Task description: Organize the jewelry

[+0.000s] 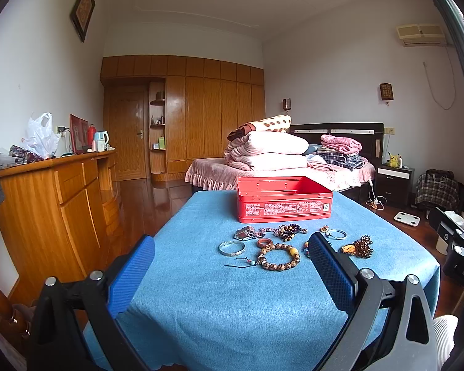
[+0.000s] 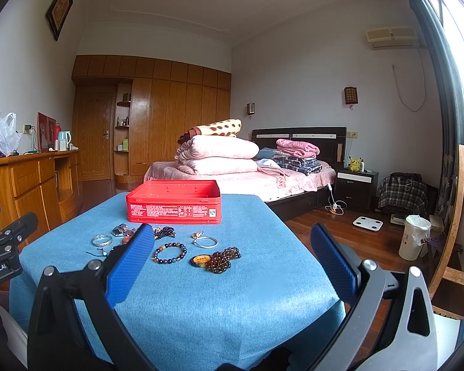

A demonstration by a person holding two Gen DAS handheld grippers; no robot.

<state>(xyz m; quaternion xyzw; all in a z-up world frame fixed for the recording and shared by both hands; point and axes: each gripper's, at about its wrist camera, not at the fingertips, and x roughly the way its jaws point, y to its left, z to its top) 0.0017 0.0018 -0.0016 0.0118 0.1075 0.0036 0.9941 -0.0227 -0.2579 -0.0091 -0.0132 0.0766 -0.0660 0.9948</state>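
A table (image 1: pixel 201 293) covered in blue cloth stands in a bedroom, with a bed (image 1: pixel 219 170) piled with folded blankets behind it. Near the table's far edge sits an open red tin box (image 1: pixel 283 208), its lid off and its inside apparently empty.

In front of the box, scattered jewelry lies loose on the cloth: a silver bangle (image 1: pixel 231 248), a wooden bead bracelet (image 1: pixel 278 257) with a thin cord trailing to its left, a small reddish ring (image 1: pixel 265 242), a dark bead cluster (image 1: pixel 289 232), a thin silver bracelet (image 2: pixel 205 241), a bracelet of multicoloured beads (image 2: pixel 170 253), and a heap of amber-brown beads with an orange pendant (image 2: pixel 216 259).

The left hand-held gripper (image 1: pixel 232 270) hovers low over the near side of the table, fingers spread wide and holding nothing. The right hand-held gripper (image 2: pixel 232 259) hovers beside it, also spread wide and empty.

Risks from here, as a judgement: the pieces lie close together, some nearly touching, so closing on one could drag or snag a neighbour, especially the trailing cord. The thin bracelets lie flat and may slip from the padded fingers. The bead heap could slide out in loops if pinched off-centre. Soft cloth may bunch under the fingertips. Nudging the light box could push it toward the far edge.
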